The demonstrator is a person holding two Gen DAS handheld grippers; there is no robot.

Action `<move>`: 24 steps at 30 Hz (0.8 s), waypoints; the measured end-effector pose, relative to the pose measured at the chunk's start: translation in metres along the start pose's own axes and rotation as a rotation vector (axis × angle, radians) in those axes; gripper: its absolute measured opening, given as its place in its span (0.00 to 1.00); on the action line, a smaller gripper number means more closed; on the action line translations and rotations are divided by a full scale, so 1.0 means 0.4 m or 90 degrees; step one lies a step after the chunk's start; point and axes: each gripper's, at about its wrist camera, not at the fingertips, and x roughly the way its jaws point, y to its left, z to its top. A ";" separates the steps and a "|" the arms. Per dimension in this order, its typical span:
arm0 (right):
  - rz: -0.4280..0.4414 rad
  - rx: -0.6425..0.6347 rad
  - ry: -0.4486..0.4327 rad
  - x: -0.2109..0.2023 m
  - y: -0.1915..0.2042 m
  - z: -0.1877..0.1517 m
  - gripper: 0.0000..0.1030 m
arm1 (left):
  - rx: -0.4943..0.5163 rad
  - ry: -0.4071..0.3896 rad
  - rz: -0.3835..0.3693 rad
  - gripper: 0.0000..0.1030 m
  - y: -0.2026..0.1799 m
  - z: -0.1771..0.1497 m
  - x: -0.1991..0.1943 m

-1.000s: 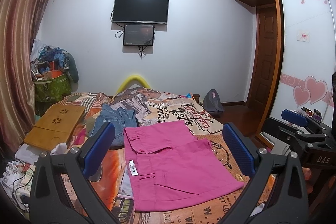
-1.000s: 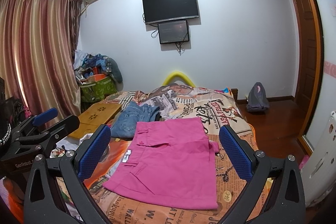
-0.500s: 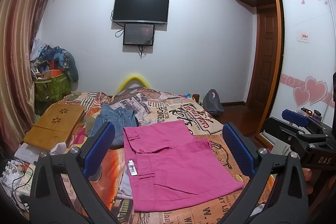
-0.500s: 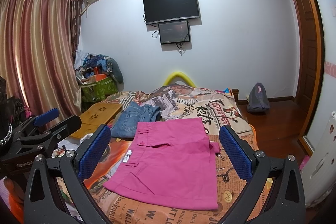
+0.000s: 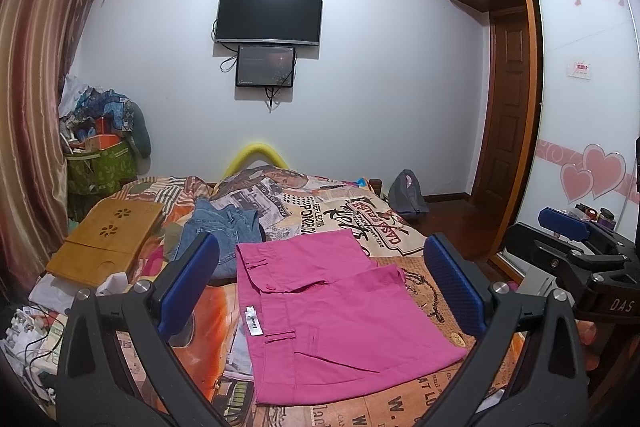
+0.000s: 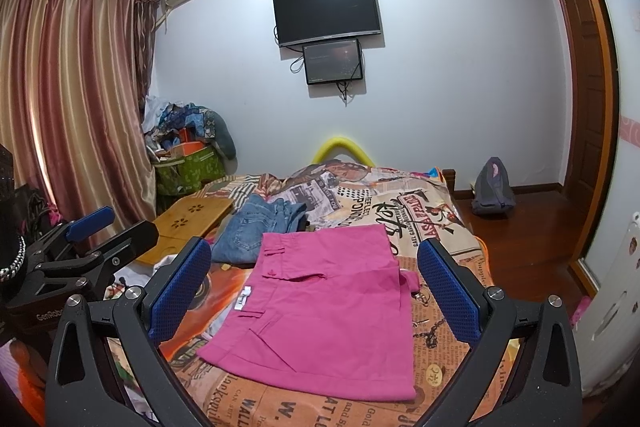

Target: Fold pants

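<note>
The pink pants (image 5: 336, 311) lie flat on the bed (image 5: 400, 223), folded into a neat block, on top of a bedspread printed like old newspapers. A small white tag (image 5: 252, 323) sticks out at the waist edge of the pants. Both grippers hang in the air on the near side of the pants and touch nothing. The left gripper (image 5: 320, 287) has its two blue pads (image 5: 188, 283) spread wide apart, with nothing between them. The right gripper (image 6: 314, 291) also has its blue pads (image 6: 448, 291) wide apart and holds nothing. From the left wrist camera, the right gripper shows off to the right of the pants, past the edge of the bed. From the right wrist camera, the left gripper (image 6: 92, 223) shows off to the left of the pants. A pair of blue jeans (image 5: 224, 227) lies bunched up just behind the pants, at their far left corner, and seems to touch them. A wooden lap tray (image 5: 108, 239) sits farther left of the jeans. A grey backpack (image 5: 406, 193) leans on the floor to the right of the bed, by the far wall. A black TV (image 5: 268, 15) hangs on that wall above the bed, with a smaller screen (image 5: 265, 65) right under it.
</note>
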 end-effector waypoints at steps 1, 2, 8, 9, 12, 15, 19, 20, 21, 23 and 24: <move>0.000 0.000 0.000 0.000 0.001 0.000 1.00 | 0.000 0.001 0.000 1.00 -0.001 -0.001 0.002; 0.000 0.000 0.000 0.000 0.002 0.000 1.00 | 0.000 0.001 -0.001 1.00 -0.001 -0.002 0.004; -0.001 0.001 0.001 0.003 0.000 -0.001 1.00 | 0.000 0.000 0.001 1.00 0.000 -0.006 0.010; -0.001 0.002 0.002 0.004 -0.001 -0.001 1.00 | 0.000 -0.001 0.003 1.00 0.003 -0.007 0.009; -0.003 0.000 0.003 0.008 -0.003 -0.001 1.00 | 0.003 0.003 0.001 1.00 0.009 -0.008 0.024; -0.011 0.000 0.009 0.026 -0.012 -0.001 1.00 | 0.014 0.017 0.003 1.00 0.015 -0.007 0.055; -0.026 0.005 0.022 0.064 -0.042 -0.002 1.00 | 0.032 0.039 0.021 1.00 0.038 0.002 0.111; -0.024 0.011 0.027 0.078 -0.056 -0.001 1.00 | 0.032 0.045 0.027 1.00 0.051 0.004 0.134; -0.022 0.020 0.034 0.097 -0.076 0.002 1.00 | 0.030 0.048 0.032 1.00 0.062 0.008 0.148; -0.024 0.034 0.042 0.124 -0.109 0.008 1.00 | 0.032 0.056 0.051 1.00 0.087 0.015 0.193; -0.025 0.038 0.040 0.133 -0.122 0.010 1.00 | 0.036 0.061 0.059 1.00 0.098 0.019 0.215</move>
